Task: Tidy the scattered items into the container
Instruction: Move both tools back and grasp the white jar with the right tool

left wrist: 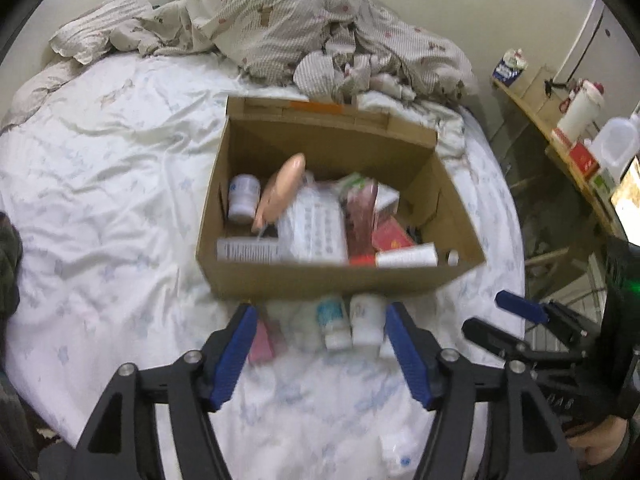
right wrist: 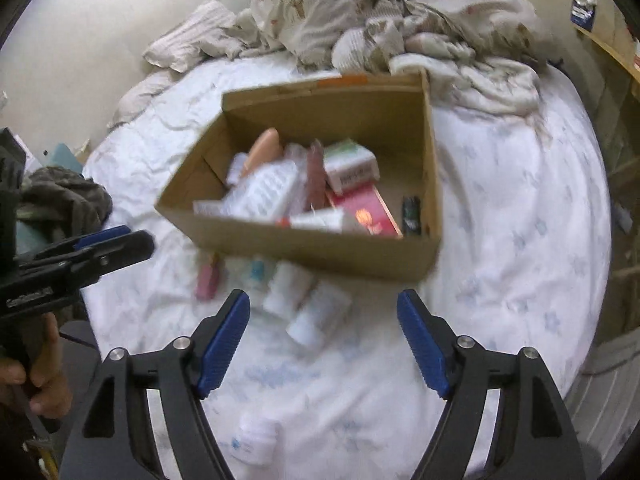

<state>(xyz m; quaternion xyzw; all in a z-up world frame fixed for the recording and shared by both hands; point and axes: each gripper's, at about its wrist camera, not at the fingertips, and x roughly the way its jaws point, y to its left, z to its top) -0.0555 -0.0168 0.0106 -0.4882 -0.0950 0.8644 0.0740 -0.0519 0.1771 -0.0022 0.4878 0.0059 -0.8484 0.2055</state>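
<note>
The cardboard box [left wrist: 320, 280] sat on the white bedsheet [left wrist: 100, 200] just beyond the tips of both grippers, open-topped and already holding a jumble of items. The left gripper [left wrist: 318, 334] was spread wide with nothing between its blue fingers [left wrist: 236, 356]; framed in that gap, on the sheet, lay two white bottles [left wrist: 360, 320] side by side, and just inside the left finger a pink packet [left wrist: 260, 340], all close against the box's near wall. The right gripper [right wrist: 323, 324] was likewise wide apart and empty, its blue pads [right wrist: 224, 344] flanking the same white bottles [right wrist: 304, 300], with the pink packet [right wrist: 208, 280] lying outside its left finger. Nearer the camera, between the right gripper's arms, another small white bottle [right wrist: 256, 440] lay blurred on the sheet. Inside the box were a peach-coloured bottle [left wrist: 284, 184], a white jar [left wrist: 243, 198], a red box [left wrist: 390, 236] and a white tube [left wrist: 406, 258] along the near wall. Beyond the box a rumpled striped quilt [left wrist: 280, 20] was heaped at the far end of the bed.
</note>
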